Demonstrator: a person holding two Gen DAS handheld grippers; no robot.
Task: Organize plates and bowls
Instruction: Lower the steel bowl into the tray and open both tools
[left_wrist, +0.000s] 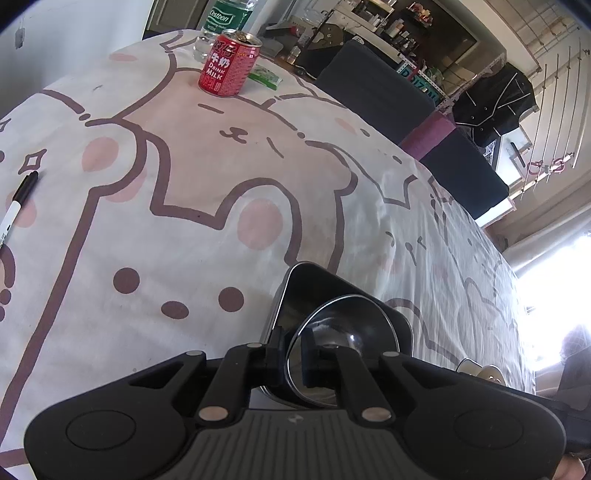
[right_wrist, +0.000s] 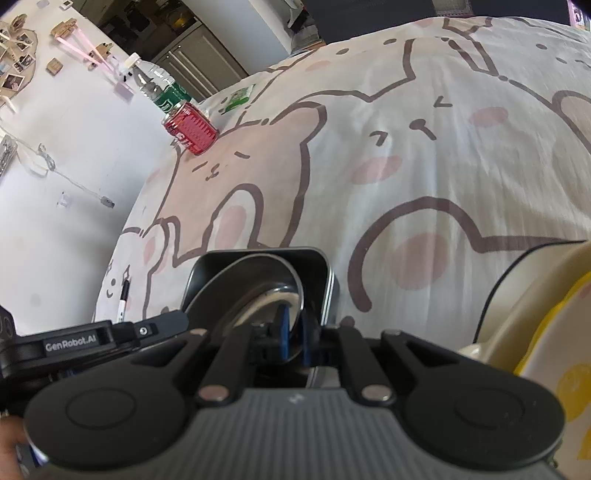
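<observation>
**Both grippers clamped on the steel bowl in the tray**

The left gripper (left_wrist: 293, 360) pinches the rim of the round steel bowl (left_wrist: 351, 325), and the right gripper (right_wrist: 291, 332) grips the same bowl's rim from the other side. The bowl sits tilted inside the square metal tray (left_wrist: 314, 280), near the table's (left_wrist: 184, 229) front edge. I judge nesting under way, not settled. A cream-and-yellow dish (right_wrist: 535, 332) at the right still awaits sorting. The milk can (left_wrist: 229, 61) stands at the far edge.
</observation>
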